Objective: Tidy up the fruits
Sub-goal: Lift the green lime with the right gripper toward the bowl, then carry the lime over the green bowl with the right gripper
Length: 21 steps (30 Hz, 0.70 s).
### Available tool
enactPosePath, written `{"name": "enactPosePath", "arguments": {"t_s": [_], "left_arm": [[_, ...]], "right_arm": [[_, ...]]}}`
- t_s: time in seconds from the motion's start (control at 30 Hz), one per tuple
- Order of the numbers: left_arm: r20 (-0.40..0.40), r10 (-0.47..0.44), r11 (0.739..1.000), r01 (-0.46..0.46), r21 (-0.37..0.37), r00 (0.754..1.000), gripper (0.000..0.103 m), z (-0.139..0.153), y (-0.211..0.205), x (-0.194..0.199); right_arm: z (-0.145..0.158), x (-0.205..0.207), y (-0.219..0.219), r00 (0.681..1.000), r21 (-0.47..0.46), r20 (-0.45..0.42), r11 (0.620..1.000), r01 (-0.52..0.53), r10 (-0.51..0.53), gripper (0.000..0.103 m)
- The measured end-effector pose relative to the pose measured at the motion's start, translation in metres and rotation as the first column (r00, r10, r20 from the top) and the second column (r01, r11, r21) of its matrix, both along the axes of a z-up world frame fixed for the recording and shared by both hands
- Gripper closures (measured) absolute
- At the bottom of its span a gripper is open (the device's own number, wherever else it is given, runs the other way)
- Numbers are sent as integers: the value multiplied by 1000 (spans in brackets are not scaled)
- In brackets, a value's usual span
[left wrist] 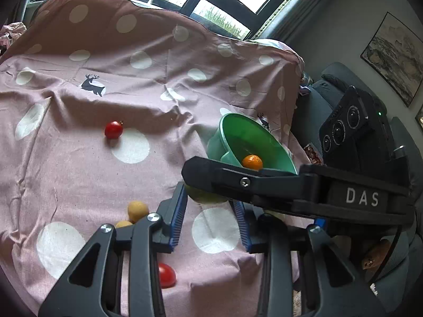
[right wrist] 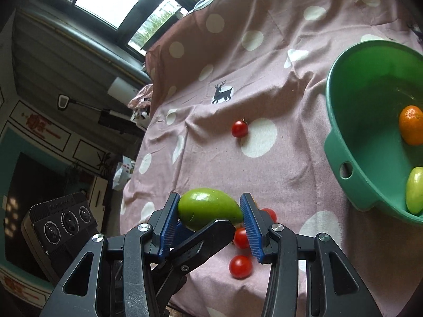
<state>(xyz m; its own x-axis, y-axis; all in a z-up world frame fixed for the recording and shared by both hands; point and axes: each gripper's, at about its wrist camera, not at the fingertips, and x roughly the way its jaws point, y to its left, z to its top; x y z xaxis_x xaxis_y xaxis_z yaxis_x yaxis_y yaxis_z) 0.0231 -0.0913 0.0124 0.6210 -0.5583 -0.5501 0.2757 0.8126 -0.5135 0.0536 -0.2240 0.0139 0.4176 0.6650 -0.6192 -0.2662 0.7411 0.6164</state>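
Note:
My right gripper point(right wrist: 210, 212) is shut on a green mango point(right wrist: 207, 207) and holds it above the pink dotted cloth point(right wrist: 277, 66). In the left wrist view the right gripper point(left wrist: 211, 178) crosses in front, with the mango point(left wrist: 205, 196) under its finger. My left gripper point(left wrist: 210, 216) is open and empty, just below the mango. A green bowl point(right wrist: 341, 142) at the right holds an orange point(right wrist: 411, 124) and a light green fruit point(right wrist: 415, 192); the bowl point(left wrist: 230, 132) and orange point(left wrist: 252, 161) show in the left wrist view too. Red tomatoes point(right wrist: 240, 129) point(right wrist: 240, 266) lie loose on the cloth.
Two yellowish round fruits point(left wrist: 137, 210) lie left of my left fingers, a red tomato point(left wrist: 166, 274) below them, another point(left wrist: 113, 130) farther back. The cloth drops off at the right beside a dark sofa point(left wrist: 325, 97). A black camera box point(right wrist: 60, 227) sits low left.

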Motion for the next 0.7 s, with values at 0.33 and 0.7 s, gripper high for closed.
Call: {"name": "enactPosePath", "arguments": {"t_s": [0.33, 0.7], "left_arm": [[29, -116, 992, 114, 48, 993, 67, 14, -60, 24], [16, -209, 974, 207, 91, 978, 67, 14, -119, 48]], "right_arm": [[12, 0, -62, 987, 46, 34, 987, 155, -156, 54], [7, 4, -118, 955, 90, 12, 951, 295, -297, 54]]}}
